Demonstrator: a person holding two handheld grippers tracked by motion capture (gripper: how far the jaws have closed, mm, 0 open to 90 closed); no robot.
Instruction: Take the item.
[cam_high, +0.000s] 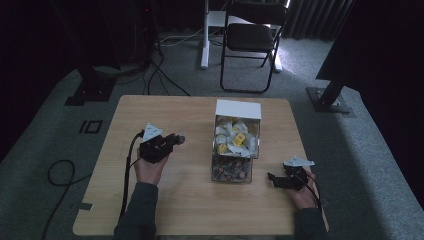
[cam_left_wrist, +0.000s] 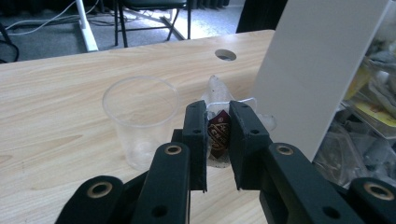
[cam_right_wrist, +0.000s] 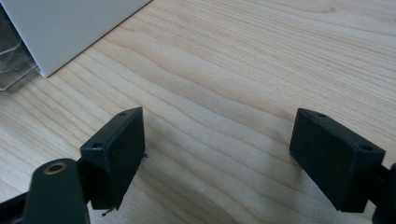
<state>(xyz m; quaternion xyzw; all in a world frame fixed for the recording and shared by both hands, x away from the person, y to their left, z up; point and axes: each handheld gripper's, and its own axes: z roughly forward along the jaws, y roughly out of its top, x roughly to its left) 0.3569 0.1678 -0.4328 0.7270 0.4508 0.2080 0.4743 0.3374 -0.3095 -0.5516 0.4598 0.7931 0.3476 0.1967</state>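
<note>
My left gripper (cam_left_wrist: 217, 112) is shut on a small clear-wrapped packet (cam_left_wrist: 218, 135) with a dark red label, held just above the table. An empty clear plastic cup (cam_left_wrist: 140, 116) stands upright just beyond and to the left of the jaws. In the high view the left gripper (cam_high: 171, 141) sits left of the container (cam_high: 238, 109). That container is a clear box with a white lid, holding several white and yellow packets above and darker ones below. My right gripper (cam_right_wrist: 219, 123) stands open over bare wood, with nothing between its jaws. In the high view the right gripper (cam_high: 273, 179) is near the container's front right corner.
The wooden table (cam_high: 190, 200) has a round cable hole (cam_left_wrist: 225, 55) past the cup. The container's white side panel (cam_left_wrist: 313, 70) is close on the right of the left jaws. A black folding chair (cam_high: 252, 35) stands on the floor behind the table.
</note>
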